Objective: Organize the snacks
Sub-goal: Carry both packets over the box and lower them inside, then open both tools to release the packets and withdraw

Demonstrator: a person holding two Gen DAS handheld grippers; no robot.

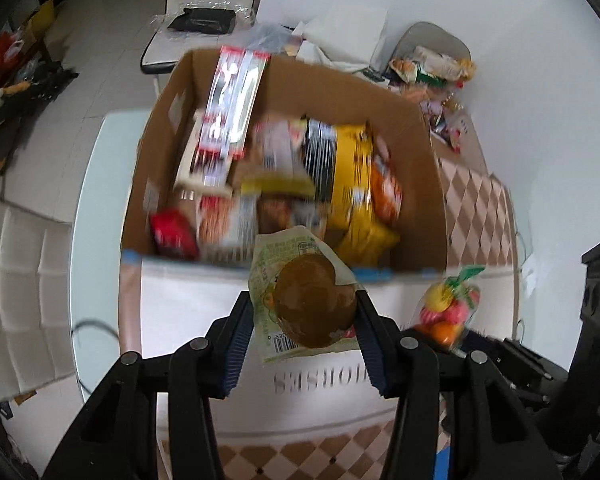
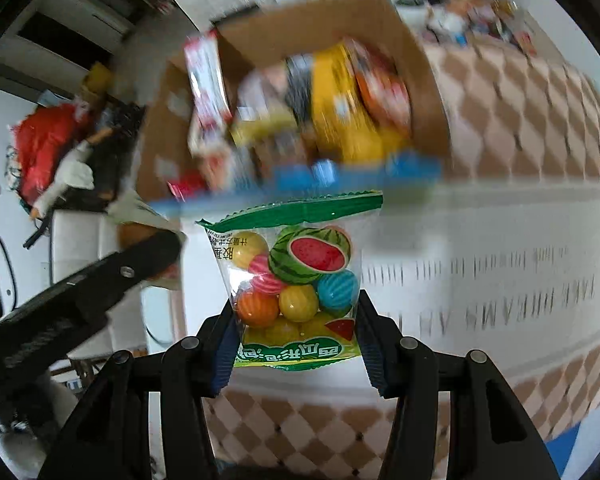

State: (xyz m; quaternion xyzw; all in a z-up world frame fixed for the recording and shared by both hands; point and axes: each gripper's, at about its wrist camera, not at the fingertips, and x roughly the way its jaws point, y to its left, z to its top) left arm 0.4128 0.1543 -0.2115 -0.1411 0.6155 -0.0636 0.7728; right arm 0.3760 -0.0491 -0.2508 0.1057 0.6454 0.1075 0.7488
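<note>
My left gripper (image 1: 305, 320) is shut on a brown bun in a green-printed wrapper (image 1: 314, 304), held just in front of the near wall of an open cardboard box (image 1: 284, 92). The box is full of snack packets, among them a yellow bag (image 1: 352, 184) and a red-and-silver pack (image 1: 232, 104). My right gripper (image 2: 296, 332) is shut on a clear bag of coloured gum balls (image 2: 296, 280) with a watermelon picture, also held before the box (image 2: 412, 52). That bag shows in the left wrist view (image 1: 448, 312), and the left gripper's arm shows at the left of the right wrist view (image 2: 100, 280).
The box stands on a table with a checked brown cloth (image 1: 480, 200). More loose snacks (image 1: 432, 68) lie behind the box at the back right. White chairs (image 1: 20, 292) stand at the left and far side (image 1: 204, 12). A white wall is on the right.
</note>
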